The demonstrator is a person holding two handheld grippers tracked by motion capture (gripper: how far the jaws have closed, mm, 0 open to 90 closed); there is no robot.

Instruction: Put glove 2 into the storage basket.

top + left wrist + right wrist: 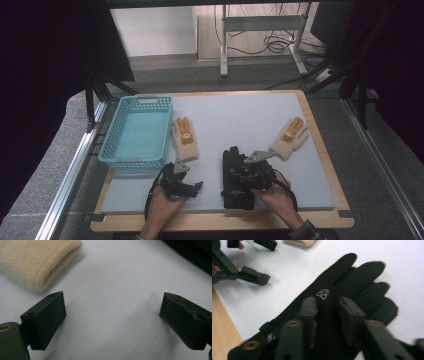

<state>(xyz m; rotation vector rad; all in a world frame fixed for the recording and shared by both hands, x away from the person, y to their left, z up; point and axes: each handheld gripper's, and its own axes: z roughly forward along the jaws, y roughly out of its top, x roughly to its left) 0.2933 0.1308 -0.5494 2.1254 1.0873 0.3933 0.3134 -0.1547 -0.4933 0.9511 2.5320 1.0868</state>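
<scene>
A: While the right gripper (327, 312) is held low over the black glove (347, 287), its jaws are seen partly spread, one on either side of the glove's middle; whether the pads already press the fabric cannot be told.

B: Agreed. The glove is laid flat on the pale mat (235, 112), near the front edge, its fingers pointed away from the person. What could be spoiled from here?

A: If the jaws are closed with nothing bunched between them, the fabric could simply be skated over, since a flat glove offers no ridge. If only the top layer is pinched, the glove could be dropped partway to the blue basket (114, 131).

B: And the left gripper (112, 312)?

A: Its jaws are spread wide over bare mat, with nothing between them. The cuff of a beige glove (35, 262) is seen just beyond its left jaw, untouched.

B: A clash could be risked, then, as the two grippers are held near each other at the front of the mat.

A: It could, were both moved inward together. A second beige glove (290, 137) is left well apart, toward the far right, so it is unlikely to be disturbed.
</scene>
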